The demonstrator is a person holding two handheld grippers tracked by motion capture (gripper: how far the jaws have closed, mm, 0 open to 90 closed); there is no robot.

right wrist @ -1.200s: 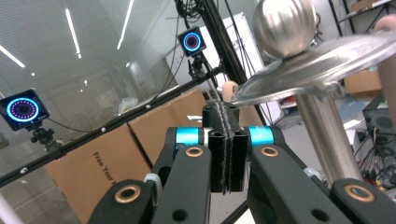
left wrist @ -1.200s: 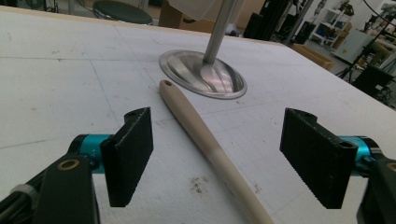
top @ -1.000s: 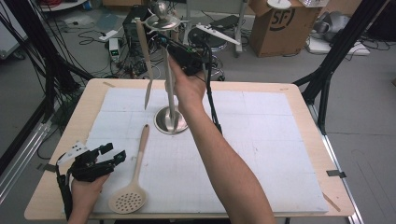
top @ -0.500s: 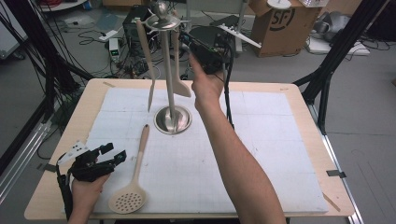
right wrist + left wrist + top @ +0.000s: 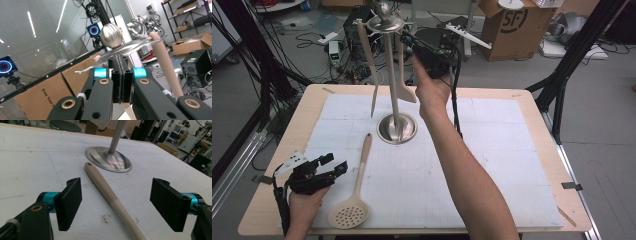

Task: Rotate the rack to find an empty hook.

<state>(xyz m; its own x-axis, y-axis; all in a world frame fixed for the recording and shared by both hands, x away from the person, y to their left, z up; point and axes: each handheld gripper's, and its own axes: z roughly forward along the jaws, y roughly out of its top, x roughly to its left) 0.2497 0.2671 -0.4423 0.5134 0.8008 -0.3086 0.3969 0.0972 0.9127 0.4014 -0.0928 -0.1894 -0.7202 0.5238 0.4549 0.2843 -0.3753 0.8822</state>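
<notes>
Tall steel utensil stand [image 5: 396, 120] as landmark. Right gripper [image 5: 412, 41] raised beside its top disc, jaws pressed together, empty, next to a hanging beige wooden spatula [image 5: 404, 80]. Left gripper [image 5: 334, 166] rests low, left of the base, jaws spread wide, gripping nothing. Beige slotted wooden spoon [image 5: 357, 187] lies flat, its handle tip near the base

Left gripper [image 5: 120, 205]: two flat black rectangular pads with a fine ribbed texture, each mounted on a turquoise anodised cylinder. Black linkage arms carry brass-coloured pivot bushings. A pale grey three-cornered plate sits on the body, and a black cable trails from it.

Right gripper [image 5: 121, 81]: same build, with black pads, turquoise sleeves, brass-ringed pivots, round screw holes and a black cable.

Both forearms are bare, no sleeves visible.
</notes>
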